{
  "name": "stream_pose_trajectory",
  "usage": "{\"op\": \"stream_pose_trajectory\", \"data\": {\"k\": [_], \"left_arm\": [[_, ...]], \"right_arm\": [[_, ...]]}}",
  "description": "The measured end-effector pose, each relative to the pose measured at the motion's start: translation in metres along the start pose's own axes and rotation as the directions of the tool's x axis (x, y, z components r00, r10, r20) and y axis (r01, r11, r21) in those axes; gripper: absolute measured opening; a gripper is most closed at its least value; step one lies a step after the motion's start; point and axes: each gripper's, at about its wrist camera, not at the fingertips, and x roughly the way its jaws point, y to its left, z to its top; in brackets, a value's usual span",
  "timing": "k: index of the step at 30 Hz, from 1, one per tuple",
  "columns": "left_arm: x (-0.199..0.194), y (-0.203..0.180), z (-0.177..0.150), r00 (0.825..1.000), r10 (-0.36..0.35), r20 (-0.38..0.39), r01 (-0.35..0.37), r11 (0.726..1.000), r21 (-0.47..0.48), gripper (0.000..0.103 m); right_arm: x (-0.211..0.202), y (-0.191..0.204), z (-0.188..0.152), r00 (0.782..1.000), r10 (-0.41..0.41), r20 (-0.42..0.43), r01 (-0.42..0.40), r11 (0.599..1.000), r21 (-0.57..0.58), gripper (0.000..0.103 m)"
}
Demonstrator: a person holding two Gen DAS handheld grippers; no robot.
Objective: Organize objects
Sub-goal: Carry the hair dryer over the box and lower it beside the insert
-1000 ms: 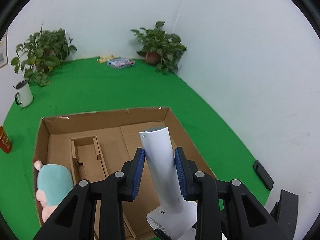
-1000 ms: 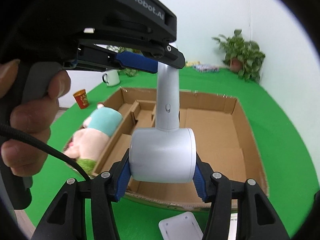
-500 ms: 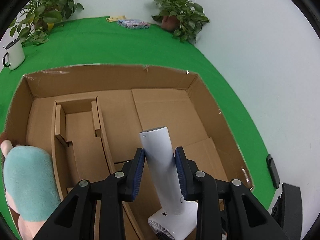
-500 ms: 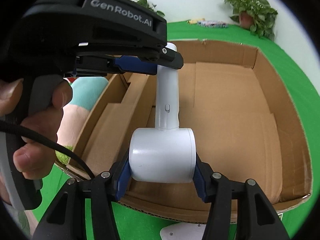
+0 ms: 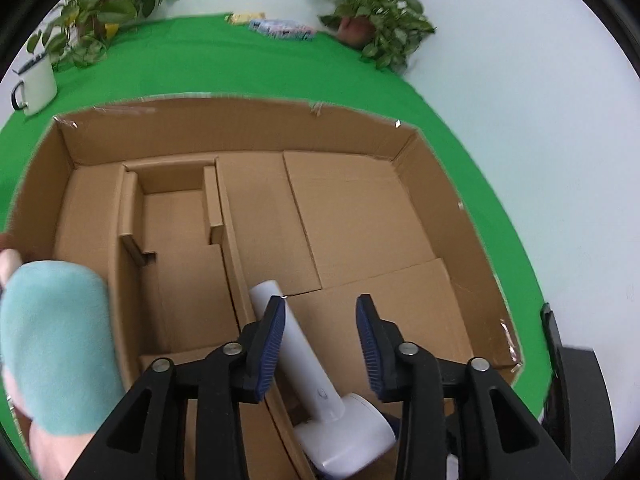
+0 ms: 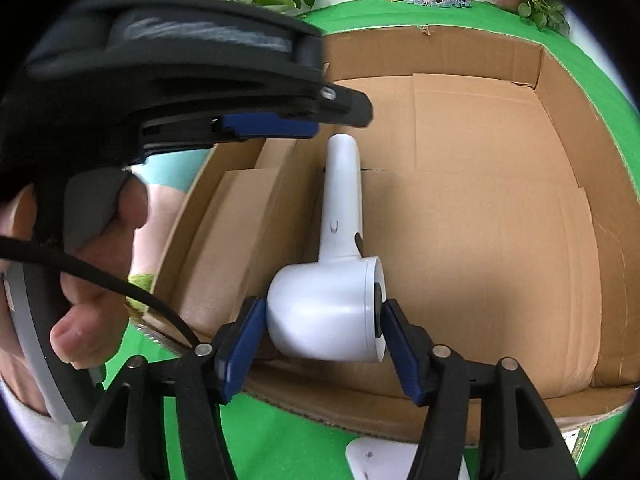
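Observation:
A white handheld fan (image 5: 316,380) lies in the large right compartment of the open cardboard box (image 5: 248,120), its handle pointing away beside the divider; it also shows in the right wrist view (image 6: 340,264). My left gripper (image 5: 322,344) is open, its pads apart over the fan's handle. My right gripper (image 6: 320,348) is open around the fan's round head, with small gaps at both pads. A teal and pink plush toy (image 5: 52,352) lies in the box's left compartment.
The box (image 6: 560,92) sits on a green cloth (image 5: 200,64). A white mug (image 5: 36,84), potted plants (image 5: 376,28) and a colourful packet (image 5: 280,32) stand at the back. A white flat object (image 6: 380,456) lies before the box. Black objects (image 5: 576,396) are at the right.
Both grippers lowered the fan into the box, then opened. The fan now lies on the box floor, tilted left of the left gripper's centre.

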Motion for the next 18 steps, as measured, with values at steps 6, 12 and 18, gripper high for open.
{"op": "stream_pose_trajectory", "data": {"k": [6, 12, 18], "left_arm": [[-0.049, -0.012, -0.035, 0.993, 0.075, 0.089, -0.084, 0.991, 0.100, 0.037], [-0.071, 0.001, -0.076, 0.989, 0.117, 0.093, -0.123, 0.990, 0.061, 0.037], [-0.083, 0.004, -0.108, 0.990, 0.104, 0.100, -0.111, 0.992, 0.061, 0.037]], "right_arm": [[-0.037, -0.016, 0.004, 0.997, 0.033, 0.076, -0.034, 0.999, 0.013, 0.060], [-0.020, -0.038, 0.038, 1.000, 0.004, 0.017, -0.005, 1.000, 0.016, 0.046], [0.019, -0.009, 0.041, 0.994, -0.062, -0.092, 0.050, 0.991, -0.127, 0.043]]}}
